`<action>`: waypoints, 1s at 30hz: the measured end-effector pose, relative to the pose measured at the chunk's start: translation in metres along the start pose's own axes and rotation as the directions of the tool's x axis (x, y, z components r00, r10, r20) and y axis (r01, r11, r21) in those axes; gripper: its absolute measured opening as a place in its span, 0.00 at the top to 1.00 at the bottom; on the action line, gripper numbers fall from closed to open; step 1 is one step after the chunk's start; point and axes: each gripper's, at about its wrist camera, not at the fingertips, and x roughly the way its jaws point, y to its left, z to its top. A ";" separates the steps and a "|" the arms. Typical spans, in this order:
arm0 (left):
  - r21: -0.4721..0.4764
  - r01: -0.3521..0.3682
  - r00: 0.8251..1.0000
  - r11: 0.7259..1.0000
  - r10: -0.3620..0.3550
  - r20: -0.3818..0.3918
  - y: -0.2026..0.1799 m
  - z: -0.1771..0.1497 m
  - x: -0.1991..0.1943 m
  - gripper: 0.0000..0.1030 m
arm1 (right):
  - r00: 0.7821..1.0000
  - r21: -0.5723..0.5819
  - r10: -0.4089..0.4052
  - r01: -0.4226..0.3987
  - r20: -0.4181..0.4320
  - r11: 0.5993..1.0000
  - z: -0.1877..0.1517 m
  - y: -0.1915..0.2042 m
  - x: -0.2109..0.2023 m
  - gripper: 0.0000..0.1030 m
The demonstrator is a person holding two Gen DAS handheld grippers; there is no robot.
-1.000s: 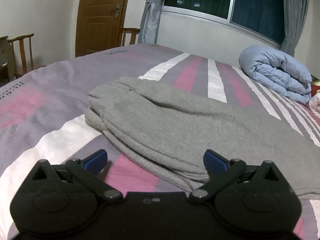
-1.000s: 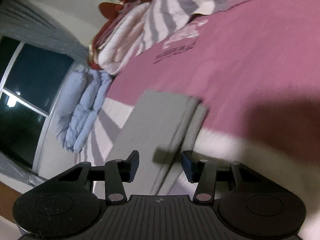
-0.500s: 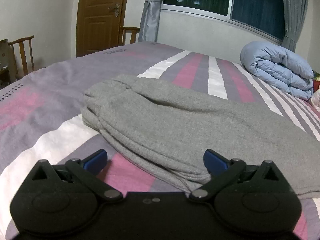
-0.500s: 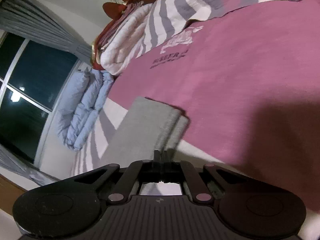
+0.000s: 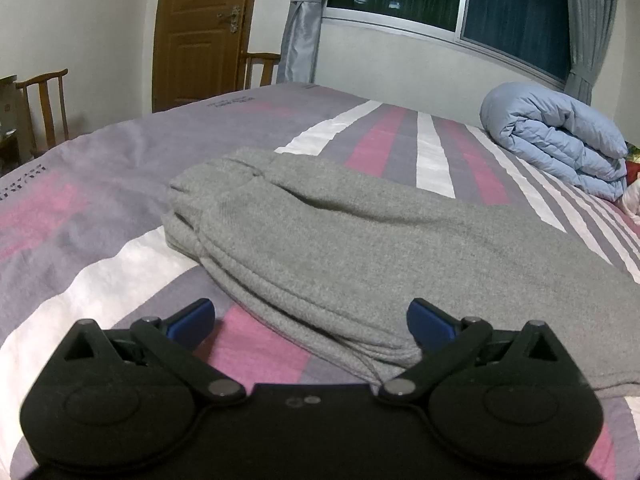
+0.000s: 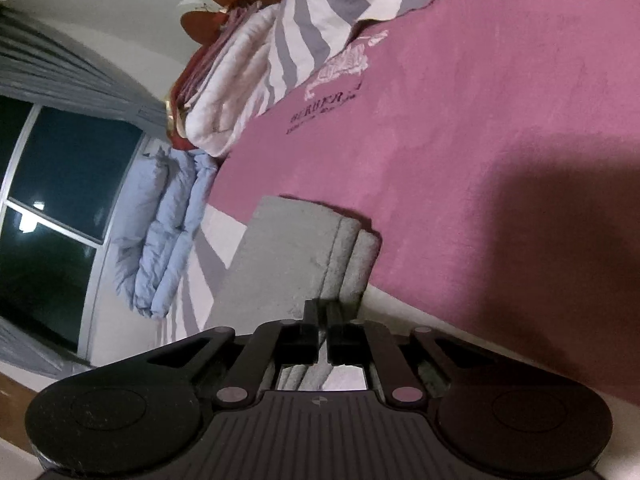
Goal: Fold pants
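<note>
- Right gripper (image 6: 323, 318) is clamped shut at the near edge of the grey pants (image 5: 360, 248), its jaws having just closed; a thin fold of cloth seems caught between the pads, though the fingers themselves hide just how much.
- Left gripper (image 5: 310, 320) stands wide open, blue pads (image 5: 192, 318) apart on either side of the pants' gathered end, touching nothing.
- Pants lie flat along the striped bedspread (image 5: 100, 208), already doubled lengthwise, well short of the rolled blue quilt (image 5: 556, 144) by the window wall.
- Risk, as judged from here: the right grip may hold only the top layer, so a lift would peel the two legs apart and undo the fold.
- Risk: with only one end held, the loose end near the open left gripper could drag and bunch on the bedspread, leaving a crooked crease.
- Risk: the soft bedspread might be pinched along with the pants and pulled up.
- Writing: on the pink part of the bedspread beyond the pants, the right wrist view shows dark lettering (image 6: 320, 108) reading roughly "BERBER", beside a pale emblem; a smaller line beneath is illegible.
- Writing: faint print (image 5: 230, 101) near the far edge of the bedspread, toward the door, is too small to read.
</note>
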 end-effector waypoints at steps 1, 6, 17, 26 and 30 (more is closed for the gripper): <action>-0.001 0.000 1.000 1.000 0.000 -0.001 0.000 0.000 0.000 0.06 | 1.000 0.006 0.001 -0.001 0.001 1.000 0.000 0.000 0.001 0.95; -0.002 0.001 1.000 1.000 -0.001 -0.004 0.001 0.001 0.000 0.06 | 1.000 0.018 0.000 0.000 -0.001 1.000 0.002 -0.003 0.003 0.95; -0.007 0.002 1.000 1.000 -0.003 -0.008 0.001 0.001 0.000 0.06 | 0.998 0.050 0.064 -0.065 0.019 0.997 0.000 0.004 -0.007 0.53; -0.009 0.001 1.000 1.000 -0.002 -0.012 0.001 0.001 0.001 0.06 | 0.999 0.045 0.045 -0.044 -0.028 0.998 0.004 -0.003 0.005 0.95; -0.009 0.004 1.000 1.000 -0.004 -0.012 0.002 0.001 0.001 0.06 | 0.998 -0.031 0.060 -0.060 0.004 0.998 -0.003 -0.005 -0.014 0.95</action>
